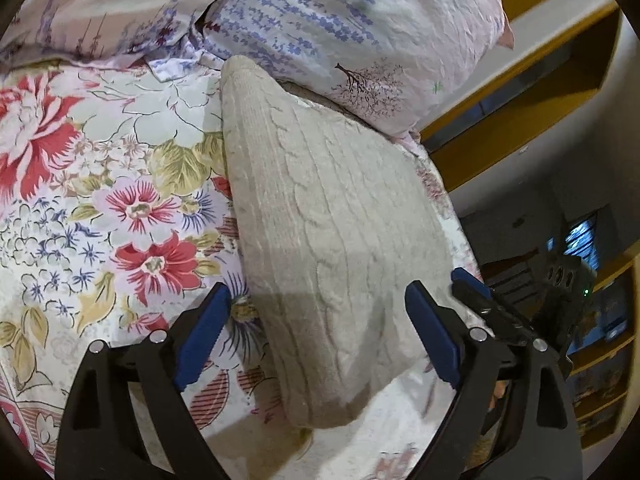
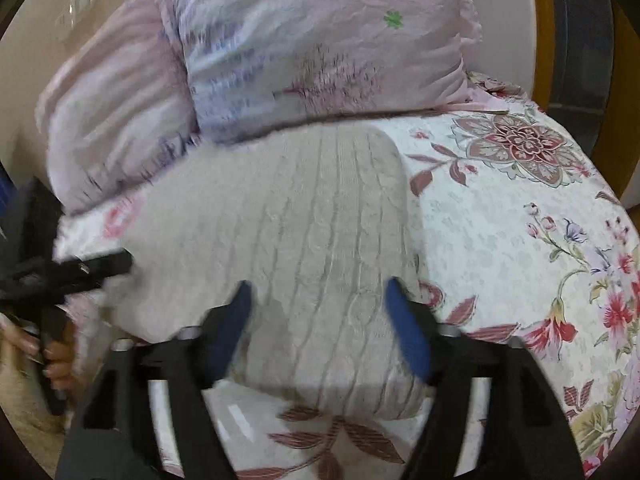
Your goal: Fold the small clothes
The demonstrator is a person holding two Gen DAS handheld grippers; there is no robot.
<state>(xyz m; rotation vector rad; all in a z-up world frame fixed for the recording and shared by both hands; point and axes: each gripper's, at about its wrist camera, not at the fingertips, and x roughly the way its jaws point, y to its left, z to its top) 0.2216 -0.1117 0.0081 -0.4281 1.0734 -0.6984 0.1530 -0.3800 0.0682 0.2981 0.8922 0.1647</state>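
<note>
A folded beige cable-knit garment (image 1: 320,208) lies on the floral bedspread (image 1: 100,184), its far end against the pillows. My left gripper (image 1: 316,320) is open, its blue pads either side of the garment's near part, just above it. In the right wrist view the same garment (image 2: 304,240) lies folded ahead, and my right gripper (image 2: 320,320) is open over its near end, holding nothing. The right gripper also shows at the right of the left wrist view (image 1: 500,312). The left gripper and the hand holding it show at the left edge of the right wrist view (image 2: 80,268).
Two pale lilac print pillows (image 1: 340,28) (image 2: 320,40) sit at the head of the bed behind the garment. The bedspread (image 2: 520,240) stretches to the right. Yellow wooden shelving (image 1: 520,92) stands beyond the bed's right edge.
</note>
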